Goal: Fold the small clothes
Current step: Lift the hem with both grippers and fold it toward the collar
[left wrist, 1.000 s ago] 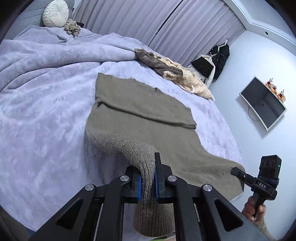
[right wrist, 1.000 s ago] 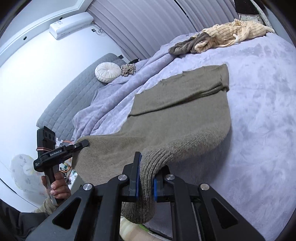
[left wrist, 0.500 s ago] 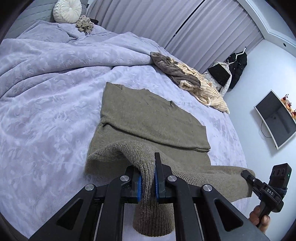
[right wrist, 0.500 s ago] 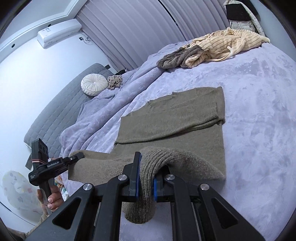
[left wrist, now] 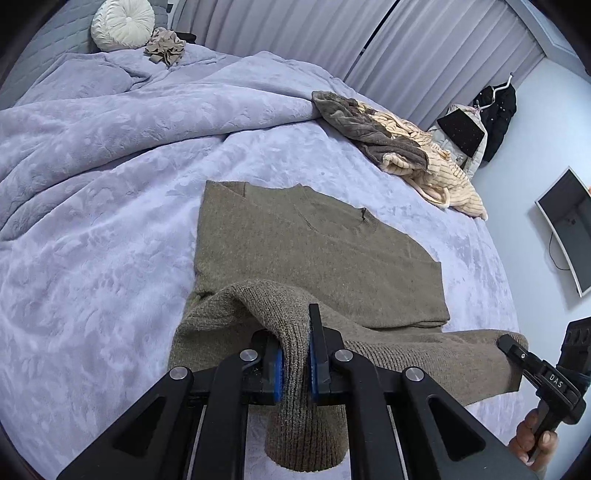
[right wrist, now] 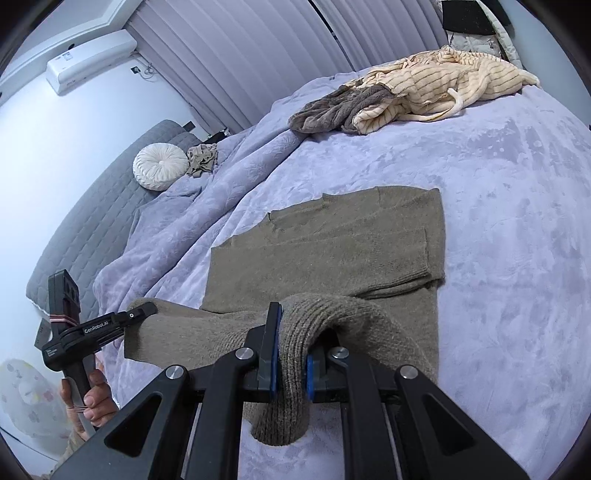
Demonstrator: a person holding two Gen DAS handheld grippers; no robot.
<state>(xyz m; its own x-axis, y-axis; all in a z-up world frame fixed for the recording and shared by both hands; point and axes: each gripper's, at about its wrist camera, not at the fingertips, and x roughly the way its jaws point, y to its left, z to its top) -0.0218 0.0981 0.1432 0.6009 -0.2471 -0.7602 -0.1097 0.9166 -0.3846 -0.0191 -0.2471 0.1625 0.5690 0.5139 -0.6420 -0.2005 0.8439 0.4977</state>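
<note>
An olive-brown knit sweater point(left wrist: 314, 251) lies on the lavender bed, its sleeves folded across the chest. My left gripper point(left wrist: 295, 365) is shut on one corner of its ribbed bottom hem and holds it lifted above the lower body. My right gripper point(right wrist: 290, 363) is shut on the other hem corner point(right wrist: 284, 369), also lifted. The hem hangs taut between them. The right gripper shows in the left wrist view point(left wrist: 517, 350); the left gripper shows in the right wrist view point(right wrist: 142, 312). The sweater point(right wrist: 332, 240) lies flat beyond the grippers.
A pile of brown and cream striped clothes point(left wrist: 399, 147) lies at the far edge of the bed point(left wrist: 110, 184). A round white cushion point(left wrist: 122, 24) and a beige item point(left wrist: 166, 44) sit by the grey headboard. A wall screen point(left wrist: 565, 229) hangs at the right.
Both grippers have carried the lifted hem forward over the sweater toward its collar, so the lower body now doubles over itself. Both stay shut on the hem.
</note>
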